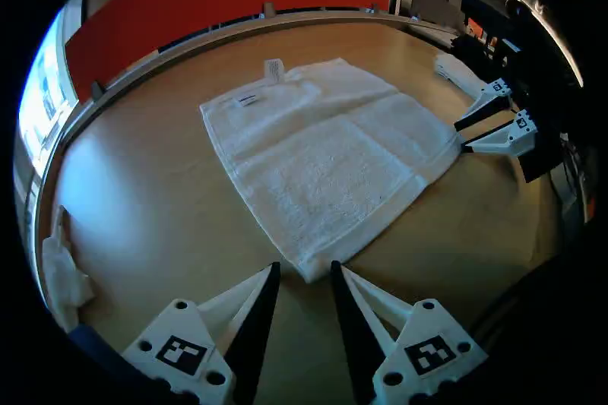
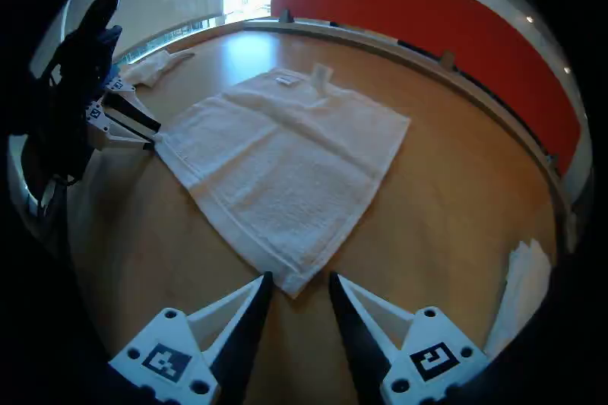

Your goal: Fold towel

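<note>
The white towel (image 1: 327, 154) lies spread flat. My left gripper (image 1: 304, 267) and right gripper (image 2: 296, 277) stand open, each straddling a corner.

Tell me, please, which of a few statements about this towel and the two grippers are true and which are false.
1. The white towel lies spread flat on the wooden table. True.
2. The left gripper is shut on a towel corner. False: its fingers stand open, with the corner lying between them.
3. The wall panel behind the table is blue. False: the panel is red.
4. A small tag stands up at the towel's far side. True.
5. The right gripper holds the towel lifted off the table. False: it is open, and the towel lies flat.
</note>
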`<state>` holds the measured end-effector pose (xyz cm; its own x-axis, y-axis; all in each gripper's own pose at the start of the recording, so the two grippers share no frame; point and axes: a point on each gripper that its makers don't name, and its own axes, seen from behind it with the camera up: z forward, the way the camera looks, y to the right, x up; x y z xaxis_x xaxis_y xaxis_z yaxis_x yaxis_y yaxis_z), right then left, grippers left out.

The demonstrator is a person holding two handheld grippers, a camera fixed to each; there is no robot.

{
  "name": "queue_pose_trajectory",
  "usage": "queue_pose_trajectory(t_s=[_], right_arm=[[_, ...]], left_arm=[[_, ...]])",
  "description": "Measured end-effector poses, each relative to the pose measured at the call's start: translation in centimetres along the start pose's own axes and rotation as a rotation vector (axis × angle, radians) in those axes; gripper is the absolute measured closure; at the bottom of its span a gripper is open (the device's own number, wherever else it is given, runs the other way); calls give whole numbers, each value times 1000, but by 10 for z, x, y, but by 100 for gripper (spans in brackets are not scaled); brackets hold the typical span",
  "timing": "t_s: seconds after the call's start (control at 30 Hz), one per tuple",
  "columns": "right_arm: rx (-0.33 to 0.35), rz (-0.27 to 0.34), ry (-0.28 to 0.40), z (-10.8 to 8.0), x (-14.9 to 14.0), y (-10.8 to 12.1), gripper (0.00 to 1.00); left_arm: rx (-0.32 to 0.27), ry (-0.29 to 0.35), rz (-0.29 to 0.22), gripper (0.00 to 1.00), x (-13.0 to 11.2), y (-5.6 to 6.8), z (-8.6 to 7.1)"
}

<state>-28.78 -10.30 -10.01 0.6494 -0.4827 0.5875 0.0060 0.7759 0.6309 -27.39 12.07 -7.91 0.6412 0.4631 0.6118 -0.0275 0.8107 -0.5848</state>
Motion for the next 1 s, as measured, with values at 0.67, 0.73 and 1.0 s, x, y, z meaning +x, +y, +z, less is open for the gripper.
queue_pose_trajectory(t_s=[0.67, 0.73, 1.0], right_arm=[[9, 15, -13, -1, 0, -3, 79], [6, 10, -12, -1, 0, -2, 81], [-3, 8, 3, -7, 6, 1, 84]], left_arm=[[-1, -26, -7, 86, -1, 2, -2], [-4, -27, -10, 86, -2, 4, -3], [-22, -12, -53, 88, 6, 8, -8]])
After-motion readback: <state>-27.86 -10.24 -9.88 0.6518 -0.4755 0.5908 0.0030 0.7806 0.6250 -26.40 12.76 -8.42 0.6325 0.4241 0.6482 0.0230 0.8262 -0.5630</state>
